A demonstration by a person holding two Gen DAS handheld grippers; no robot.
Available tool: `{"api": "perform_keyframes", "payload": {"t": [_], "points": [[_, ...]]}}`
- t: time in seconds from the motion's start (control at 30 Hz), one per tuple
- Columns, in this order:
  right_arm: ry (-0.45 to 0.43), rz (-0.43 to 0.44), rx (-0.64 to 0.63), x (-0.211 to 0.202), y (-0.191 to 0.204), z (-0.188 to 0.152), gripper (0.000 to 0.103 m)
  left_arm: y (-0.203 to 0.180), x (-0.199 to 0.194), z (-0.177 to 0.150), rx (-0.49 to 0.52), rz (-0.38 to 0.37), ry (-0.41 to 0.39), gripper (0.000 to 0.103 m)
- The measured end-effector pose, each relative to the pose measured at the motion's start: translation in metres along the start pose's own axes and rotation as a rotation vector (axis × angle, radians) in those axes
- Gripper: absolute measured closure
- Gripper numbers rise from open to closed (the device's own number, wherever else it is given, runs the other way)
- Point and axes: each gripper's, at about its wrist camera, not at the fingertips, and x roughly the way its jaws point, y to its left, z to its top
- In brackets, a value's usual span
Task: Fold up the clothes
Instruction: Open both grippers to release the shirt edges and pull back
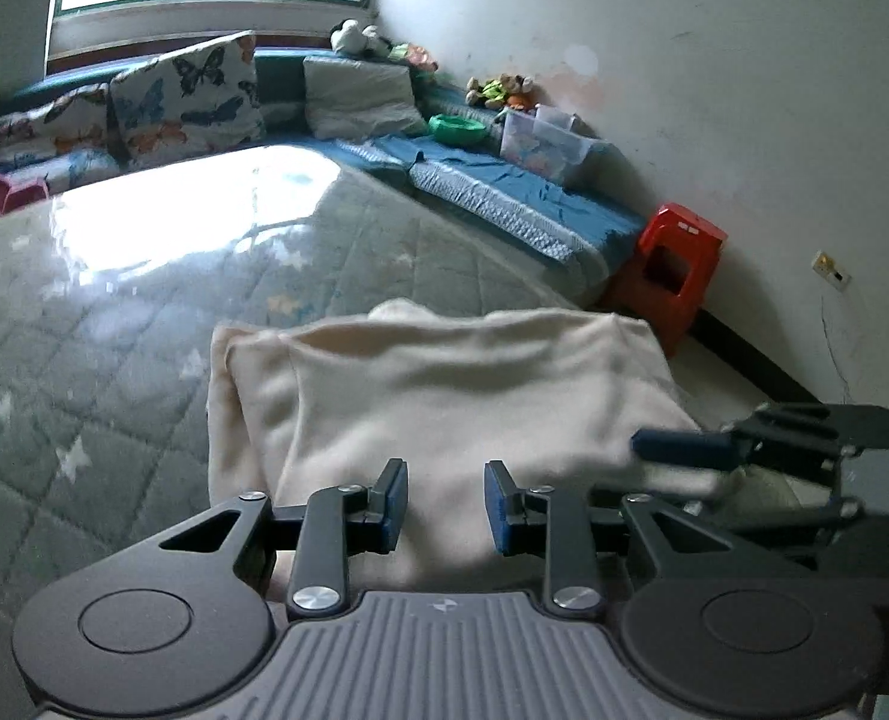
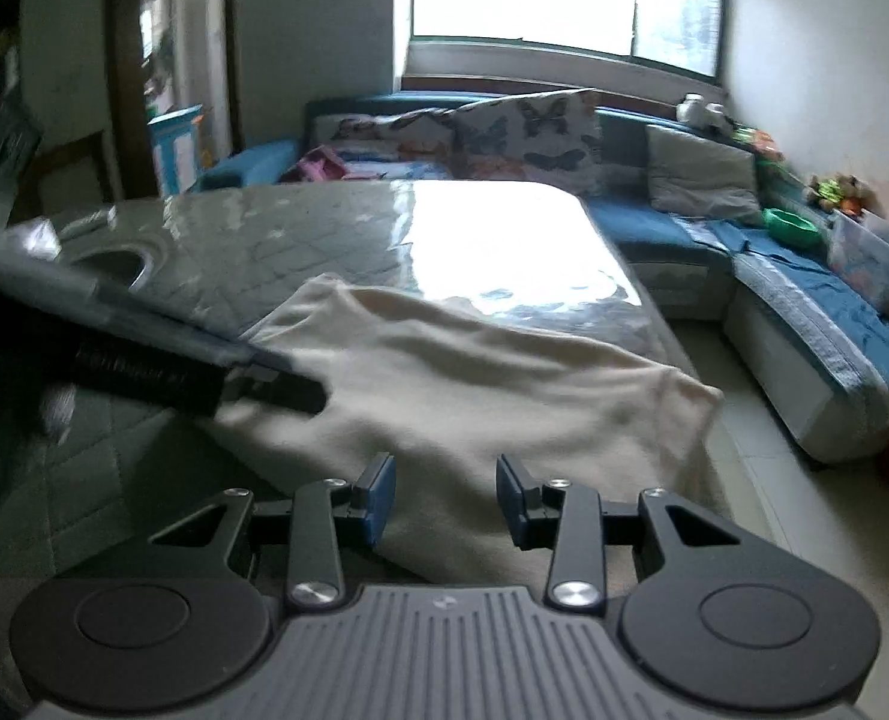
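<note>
Where the quilted bed (image 1: 114, 360) ends near its corner, a cream cloth (image 1: 444, 396) lies folded over, its far edge doubled and one side hanging over the bed's edge toward the floor. The left gripper (image 1: 446, 507) hangs just above the cloth's near part, its fingers (image 1: 393, 507) parted with cloth seen below the gap but not pinched. The right gripper (image 2: 445, 501) does the same from the other side, fingers (image 2: 381, 498) apart and holding nothing. Beyond the bed stand a blue sofa (image 1: 504, 192) with butterfly pillows (image 1: 192, 96) and a red stool (image 1: 672, 264).
</note>
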Motion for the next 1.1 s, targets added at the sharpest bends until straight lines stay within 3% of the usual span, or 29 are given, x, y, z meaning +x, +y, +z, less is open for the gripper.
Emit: {"api": "perform_keyframes", "payload": {"t": [0.13,0.37,0.53,0.7,0.87,1.0,1.1], "points": [[0.042,-0.015,0.021,0.002,-0.008,-0.009,0.066,0.002,0.002,-0.007,-0.014,0.003,0.008,0.073],[0.016,-0.034,0.063,-0.007,-0.022,-0.009,0.066,0.005,0.000,-0.011,-0.033,0.000,0.001,0.073],[0.047,-0.034,0.081,-0.004,-0.030,-0.016,0.066,0.008,-0.009,-0.011,-0.060,-0.007,-0.012,0.073],[-0.001,-0.053,0.083,-0.008,-0.036,-0.003,0.065,0.013,-0.019,-0.003,-0.086,0.014,-0.049,0.073],[-0.018,-0.062,0.108,0.008,-0.047,0.011,0.060,0.019,-0.018,-0.001,-0.107,0.052,-0.042,0.071],[0.018,-0.080,0.129,0.028,-0.054,0.010,0.058,0.020,-0.018,-0.004,-0.108,0.065,-0.031,0.070],[0.014,-0.086,0.122,0.027,-0.052,0.008,0.053,0.020,-0.019,-0.004,-0.105,0.075,-0.030,0.064]]}}
